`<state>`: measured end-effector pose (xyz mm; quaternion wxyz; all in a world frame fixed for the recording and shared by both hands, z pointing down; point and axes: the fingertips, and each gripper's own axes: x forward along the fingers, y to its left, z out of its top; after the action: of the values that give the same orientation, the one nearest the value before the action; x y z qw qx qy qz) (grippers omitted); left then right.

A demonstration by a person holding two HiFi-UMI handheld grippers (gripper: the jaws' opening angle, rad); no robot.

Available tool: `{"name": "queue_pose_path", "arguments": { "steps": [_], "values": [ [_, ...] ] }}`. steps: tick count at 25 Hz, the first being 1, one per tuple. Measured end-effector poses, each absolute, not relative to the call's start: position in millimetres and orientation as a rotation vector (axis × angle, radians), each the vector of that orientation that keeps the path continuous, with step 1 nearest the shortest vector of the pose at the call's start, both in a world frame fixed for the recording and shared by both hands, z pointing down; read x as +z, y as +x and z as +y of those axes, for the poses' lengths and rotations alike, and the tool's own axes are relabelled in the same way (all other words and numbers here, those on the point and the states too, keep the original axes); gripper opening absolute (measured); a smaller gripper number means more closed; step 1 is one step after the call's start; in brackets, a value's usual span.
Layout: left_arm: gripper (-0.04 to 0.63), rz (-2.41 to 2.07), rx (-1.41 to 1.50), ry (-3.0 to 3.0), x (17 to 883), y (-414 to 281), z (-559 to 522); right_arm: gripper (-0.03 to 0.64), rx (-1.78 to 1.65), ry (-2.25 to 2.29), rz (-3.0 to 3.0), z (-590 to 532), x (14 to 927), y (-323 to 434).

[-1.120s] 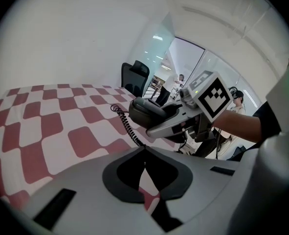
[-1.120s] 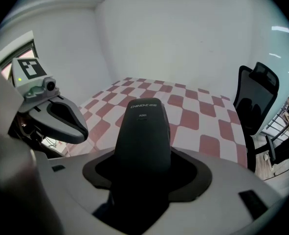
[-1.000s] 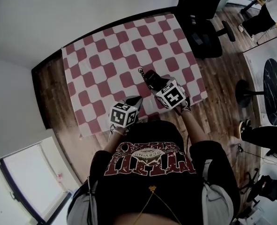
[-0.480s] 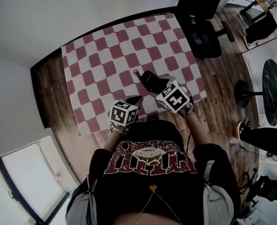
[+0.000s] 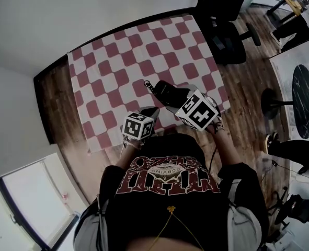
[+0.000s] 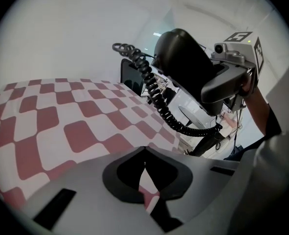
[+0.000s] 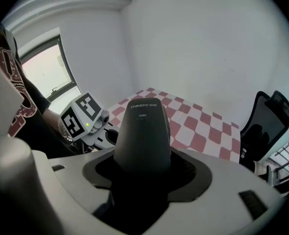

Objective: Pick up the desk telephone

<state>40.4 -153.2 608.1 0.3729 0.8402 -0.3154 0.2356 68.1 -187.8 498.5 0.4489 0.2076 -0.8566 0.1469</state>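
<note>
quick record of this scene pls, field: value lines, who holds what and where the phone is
surface: table under a red and white checkered cloth
desk telephone: black, held in the air above the cloth
cord: coiled cord hanging from the telephone
right gripper: jaws closed on the telephone
left gripper: jaws together, nothing between them, low over the cloth
nearby: black office chair beside the table

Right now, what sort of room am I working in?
Probably an office or workroom: a black swivel chair by the checked-cloth table, a wood floor, and a corded telephone handset.
</note>
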Motion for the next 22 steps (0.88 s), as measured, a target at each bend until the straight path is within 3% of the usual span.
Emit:
{"name": "queue_pose_path", "arguments": {
  "steps": [22],
  "values": [
    [0.008, -0.780, 0.631, 2.108, 629, 37, -150, 0.282, 0.279, 0.376, -2.152, -164, 433, 52]
  ]
}}
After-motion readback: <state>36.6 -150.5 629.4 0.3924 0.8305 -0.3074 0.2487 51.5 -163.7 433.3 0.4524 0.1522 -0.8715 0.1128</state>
